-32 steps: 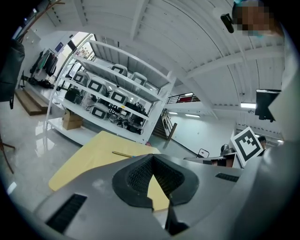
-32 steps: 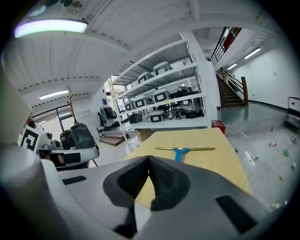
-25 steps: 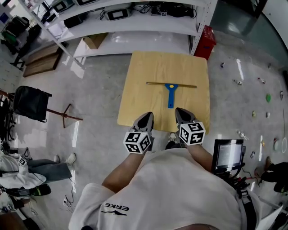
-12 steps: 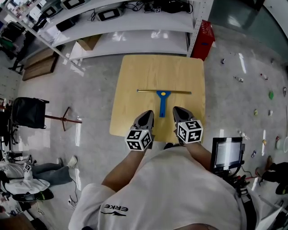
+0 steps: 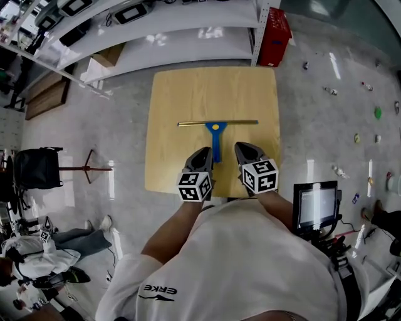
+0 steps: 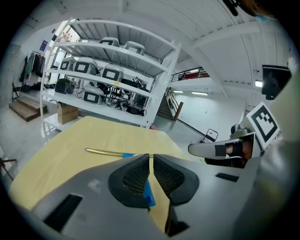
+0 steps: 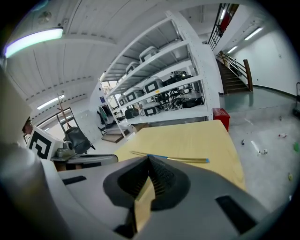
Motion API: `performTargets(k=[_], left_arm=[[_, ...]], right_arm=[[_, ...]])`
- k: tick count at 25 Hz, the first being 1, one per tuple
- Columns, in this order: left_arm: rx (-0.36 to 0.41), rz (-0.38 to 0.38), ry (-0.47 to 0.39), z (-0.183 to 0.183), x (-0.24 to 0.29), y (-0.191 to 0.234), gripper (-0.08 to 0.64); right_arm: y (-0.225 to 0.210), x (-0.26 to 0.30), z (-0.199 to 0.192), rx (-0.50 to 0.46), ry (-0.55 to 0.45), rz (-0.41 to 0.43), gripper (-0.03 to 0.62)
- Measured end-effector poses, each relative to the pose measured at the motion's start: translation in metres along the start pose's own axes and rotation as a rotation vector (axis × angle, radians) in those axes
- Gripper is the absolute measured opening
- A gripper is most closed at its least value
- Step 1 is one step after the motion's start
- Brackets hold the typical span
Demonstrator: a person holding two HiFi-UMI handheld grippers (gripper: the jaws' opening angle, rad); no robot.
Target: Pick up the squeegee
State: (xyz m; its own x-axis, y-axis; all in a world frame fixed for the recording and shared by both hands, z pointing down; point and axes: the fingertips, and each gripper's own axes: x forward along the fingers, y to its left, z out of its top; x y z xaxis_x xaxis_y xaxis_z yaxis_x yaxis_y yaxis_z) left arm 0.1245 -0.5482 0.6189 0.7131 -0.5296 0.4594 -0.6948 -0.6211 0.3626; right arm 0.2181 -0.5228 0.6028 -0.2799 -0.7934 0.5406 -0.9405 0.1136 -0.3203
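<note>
Left gripper (image 5: 203, 155) and right gripper (image 5: 242, 150) were both pinched shut and empty, so we risked just shoving the squeegee (image 5: 216, 129) away.

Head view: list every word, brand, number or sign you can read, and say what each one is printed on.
"ERKE": on the person's white T-shirt.
Black-and-white marker cubes: square patterns only, no words.
Black monitor screen: too small to read.
Dark devices on the white metal shelf: any labels are too small to read.
</note>
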Motion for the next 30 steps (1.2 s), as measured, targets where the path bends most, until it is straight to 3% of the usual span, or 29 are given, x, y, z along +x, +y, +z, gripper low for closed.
performTargets(k=[3, 6, 9, 15, 25, 30], left_arm=[[0.019, 0.011, 0.041, -0.011, 0.011, 0.002, 0.015], [0.041, 0.026, 0.080, -0.022, 0.023, 0.005, 0.097], [0.058, 0.055, 0.123, -0.030, 0.034, 0.012, 0.131], [0.033, 0.107, 0.185, -0.044, 0.061, 0.025, 0.185], [-0.005, 0.215, 0.265, -0.061, 0.090, 0.051, 0.195], [-0.013, 0.226, 0.286, -0.062, 0.092, 0.057, 0.195]], right_arm=[[-0.002, -0.001, -0.007, 0.004, 0.010, 0.000, 0.002], [-0.005, -0.003, -0.011, 0.007, 0.010, -0.004, 0.002], [-0.011, -0.004, -0.010, 0.015, 0.010, -0.017, 0.003], [-0.025, -0.007, -0.015, 0.030, 0.015, -0.045, 0.003], [-0.042, -0.011, -0.016, 0.056, 0.009, -0.081, 0.002], [-0.040, -0.011, -0.016, 0.063, 0.009, -0.093, 0.002]])
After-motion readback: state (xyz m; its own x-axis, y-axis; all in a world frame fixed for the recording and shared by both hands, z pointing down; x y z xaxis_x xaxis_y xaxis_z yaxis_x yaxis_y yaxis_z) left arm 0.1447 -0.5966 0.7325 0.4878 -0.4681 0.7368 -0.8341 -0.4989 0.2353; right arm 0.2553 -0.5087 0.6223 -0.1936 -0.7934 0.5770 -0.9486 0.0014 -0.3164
